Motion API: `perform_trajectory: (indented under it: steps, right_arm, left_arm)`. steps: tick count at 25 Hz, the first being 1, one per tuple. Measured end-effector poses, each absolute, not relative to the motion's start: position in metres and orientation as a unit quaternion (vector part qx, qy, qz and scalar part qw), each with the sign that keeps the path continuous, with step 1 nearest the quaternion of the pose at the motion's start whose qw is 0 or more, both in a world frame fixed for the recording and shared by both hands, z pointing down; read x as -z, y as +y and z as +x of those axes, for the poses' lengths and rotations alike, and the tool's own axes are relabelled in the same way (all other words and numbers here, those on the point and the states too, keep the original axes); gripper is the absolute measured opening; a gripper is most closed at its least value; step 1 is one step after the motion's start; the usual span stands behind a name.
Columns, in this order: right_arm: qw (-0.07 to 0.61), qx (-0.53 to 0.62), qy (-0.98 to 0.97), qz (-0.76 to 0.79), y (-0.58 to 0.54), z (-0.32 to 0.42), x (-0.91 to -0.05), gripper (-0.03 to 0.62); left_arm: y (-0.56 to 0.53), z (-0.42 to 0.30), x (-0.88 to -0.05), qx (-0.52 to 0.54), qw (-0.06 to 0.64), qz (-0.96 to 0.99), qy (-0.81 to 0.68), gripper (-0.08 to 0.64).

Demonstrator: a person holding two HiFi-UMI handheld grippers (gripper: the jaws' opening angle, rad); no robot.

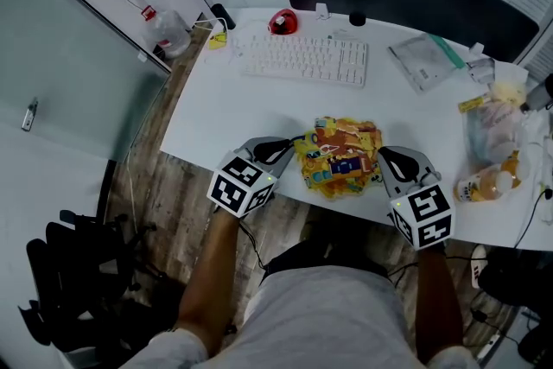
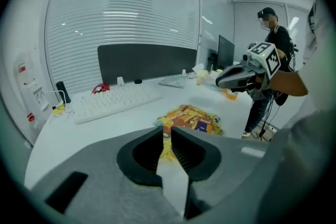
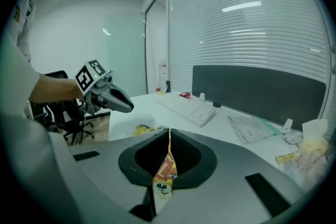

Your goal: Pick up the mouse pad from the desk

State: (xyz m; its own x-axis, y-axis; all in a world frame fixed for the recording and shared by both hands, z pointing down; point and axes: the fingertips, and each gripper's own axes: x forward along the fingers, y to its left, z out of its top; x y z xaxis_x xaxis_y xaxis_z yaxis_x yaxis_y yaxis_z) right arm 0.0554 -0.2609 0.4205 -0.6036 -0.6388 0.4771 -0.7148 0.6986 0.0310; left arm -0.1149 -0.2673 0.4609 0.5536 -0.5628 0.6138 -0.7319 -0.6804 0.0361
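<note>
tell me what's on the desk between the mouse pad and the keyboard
Nothing. The head view shows only bare white desk between the mouse pad and the keyboard.

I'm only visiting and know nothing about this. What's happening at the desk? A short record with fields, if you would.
held thing: colourful mouse pad, rumpled
where: near edge of the white desk
left tool: shut on the pad's left edge
right tool: shut on the pad's right edge
behind the pad: white keyboard, untouched
</note>
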Motion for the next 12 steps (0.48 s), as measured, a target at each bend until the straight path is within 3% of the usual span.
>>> perform_trajectory:
  steps: [3, 12]
  right_arm:
    - [0.247, -0.093, -0.884, 0.385, -0.26, 0.057, -0.431, 0.014]
    - [0.287, -0.119, -0.867, 0.39, -0.257, 0.057, -0.461, 0.014]
  left_arm:
    - [-0.27, -0.114, -0.477, -0.319, 0.161, 0.867, -0.348, 0.151]
    - [-0.269, -0.113, -0.523, -0.409, 0.184, 0.852, -0.27, 0.291]
